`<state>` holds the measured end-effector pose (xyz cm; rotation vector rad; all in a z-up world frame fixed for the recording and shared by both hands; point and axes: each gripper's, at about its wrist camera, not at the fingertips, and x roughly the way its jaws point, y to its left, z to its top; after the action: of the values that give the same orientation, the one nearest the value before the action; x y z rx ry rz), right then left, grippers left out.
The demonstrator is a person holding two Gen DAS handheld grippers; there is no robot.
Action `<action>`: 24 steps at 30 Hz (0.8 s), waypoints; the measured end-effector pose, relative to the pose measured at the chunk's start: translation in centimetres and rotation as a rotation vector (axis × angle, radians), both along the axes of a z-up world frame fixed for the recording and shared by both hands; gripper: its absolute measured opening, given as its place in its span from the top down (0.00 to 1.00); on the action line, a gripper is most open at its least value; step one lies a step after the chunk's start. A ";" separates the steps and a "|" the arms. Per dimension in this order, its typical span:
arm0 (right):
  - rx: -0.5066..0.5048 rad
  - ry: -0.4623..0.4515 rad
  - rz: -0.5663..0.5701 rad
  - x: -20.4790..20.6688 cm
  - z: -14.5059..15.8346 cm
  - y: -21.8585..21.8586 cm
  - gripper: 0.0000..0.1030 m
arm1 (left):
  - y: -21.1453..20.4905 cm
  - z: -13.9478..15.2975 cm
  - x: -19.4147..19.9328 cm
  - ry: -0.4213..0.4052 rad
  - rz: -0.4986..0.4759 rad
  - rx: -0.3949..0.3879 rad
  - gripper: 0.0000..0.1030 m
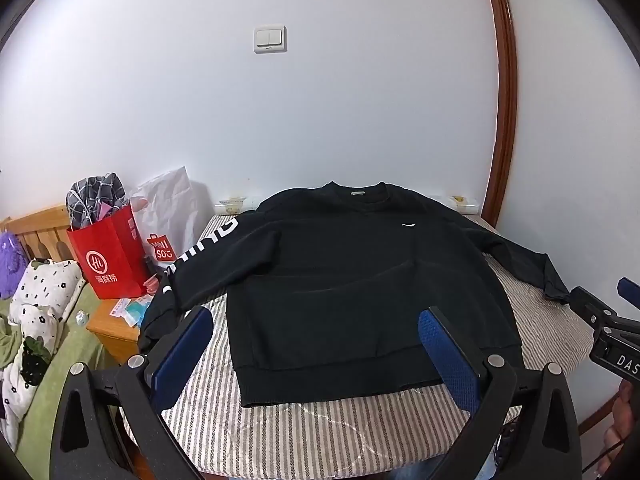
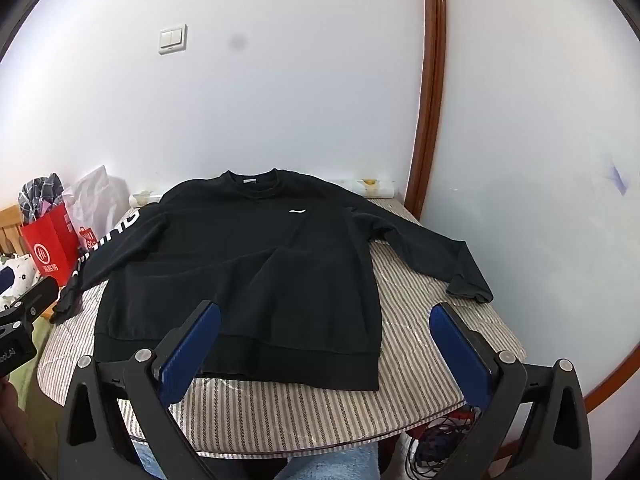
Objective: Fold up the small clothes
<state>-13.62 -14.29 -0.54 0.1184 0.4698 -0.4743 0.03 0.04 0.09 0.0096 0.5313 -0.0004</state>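
Left wrist view: left gripper (image 1: 316,340) gapes wide, black sweatshirt (image 1: 340,280) flat beyond its fingers; right gripper (image 2: 326,336) equally wide, empty.

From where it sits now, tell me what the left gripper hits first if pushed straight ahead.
Probably the black sweatshirt spread flat on the striped table cover. The open left gripper points down at its lower body, near the hem; depth is uncertain.

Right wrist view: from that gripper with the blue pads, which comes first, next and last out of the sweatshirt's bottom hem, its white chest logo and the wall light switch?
From the right gripper:
1. Bottom hem of the black sweatshirt, just ahead, between the pads.
2. White chest logo, farther up the sweatshirt, toward the collar.
3. Light switch, on the wall behind, upper left.
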 end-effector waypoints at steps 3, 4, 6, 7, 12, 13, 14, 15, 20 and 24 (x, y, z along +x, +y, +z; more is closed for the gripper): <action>0.001 -0.004 -0.004 -0.2 0.0 -0.1 0.00 | -0.1 0.1 -0.2 -0.001 0.010 0.010 0.00; 0.003 -0.006 -0.005 -0.3 0.0 0.0 0.00 | -0.1 0.1 -0.3 -0.003 0.012 0.013 0.00; 0.007 -0.011 -0.008 -0.3 0.1 0.0 0.00 | -0.8 0.0 0.2 0.002 0.015 0.010 0.00; 0.006 -0.017 -0.007 -0.5 0.2 0.1 0.00 | -0.3 0.4 0.1 0.003 0.016 0.009 0.00; 0.002 -0.028 -0.003 -0.8 0.5 0.2 0.00 | -0.2 0.0 -0.1 -0.001 0.013 0.012 0.00; 0.002 -0.030 -0.002 -0.8 0.6 0.1 0.00 | -0.3 -0.1 -0.1 -0.003 0.016 0.013 0.00; 0.002 -0.030 -0.002 -0.8 0.6 0.1 0.00 | -0.3 -0.1 -0.1 -0.002 0.017 0.013 0.00; 0.002 -0.030 -0.002 -0.8 0.6 0.2 0.00 | -0.2 -0.1 -0.1 -0.001 0.016 0.013 0.00; 0.002 -0.030 -0.003 -0.9 0.6 0.1 0.00 | -0.3 0.2 -0.1 -0.002 0.017 0.020 0.00; 0.004 -0.040 -0.010 -1.1 0.7 0.1 0.00 | -0.3 0.2 -0.1 -0.003 0.015 0.023 0.00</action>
<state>-14.69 -14.15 0.16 0.1339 0.4308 -0.4798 -0.11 -0.28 0.24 0.0278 0.5287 0.0204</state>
